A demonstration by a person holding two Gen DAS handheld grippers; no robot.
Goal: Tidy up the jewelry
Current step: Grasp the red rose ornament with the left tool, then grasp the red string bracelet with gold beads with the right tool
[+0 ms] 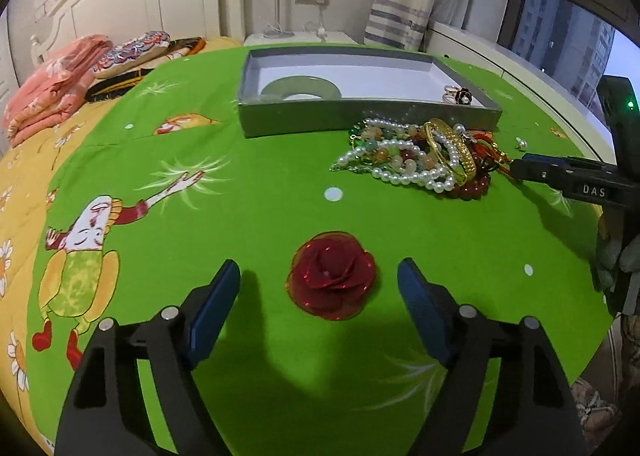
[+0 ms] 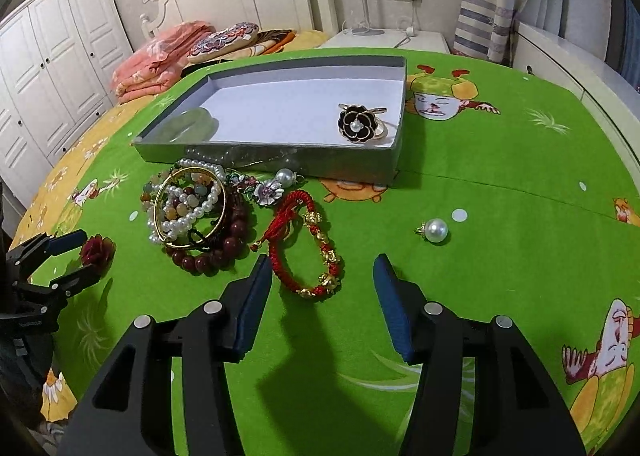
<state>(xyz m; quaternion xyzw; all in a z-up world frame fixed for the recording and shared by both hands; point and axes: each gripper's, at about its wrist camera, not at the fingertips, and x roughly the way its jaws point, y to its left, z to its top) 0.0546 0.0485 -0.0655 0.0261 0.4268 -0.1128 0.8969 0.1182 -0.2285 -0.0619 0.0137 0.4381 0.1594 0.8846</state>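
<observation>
Two pieces lay in the grey tray [image 2: 256,148], ahead of both tongs: a green jade bangle [image 1: 300,88] at its left end, a black flower ring [image 2: 357,123] at its right. Everything else sat loose on the green bedspread [image 1: 260,176], so I judged the sorting barely begun.

Left gripper [image 1: 318,282] released, jaws spread, a red fabric rose [image 1: 332,276] on the cloth just ahead between the blue pads, untouched. Right gripper [image 2: 320,276] likewise released, empty; a red cord bracelet [image 2: 308,248] with gold beads lay just ahead, nearer its left finger.

Left of the right tongs: a tangled heap [image 2: 192,212] of pearl strands, gold bangle and dark red beads, overlapping. A loose pearl pendant [image 2: 435,231] ahead to the right, well apart.

The heap's tangle looked the main obstacle; one strand would likely drag others
</observation>
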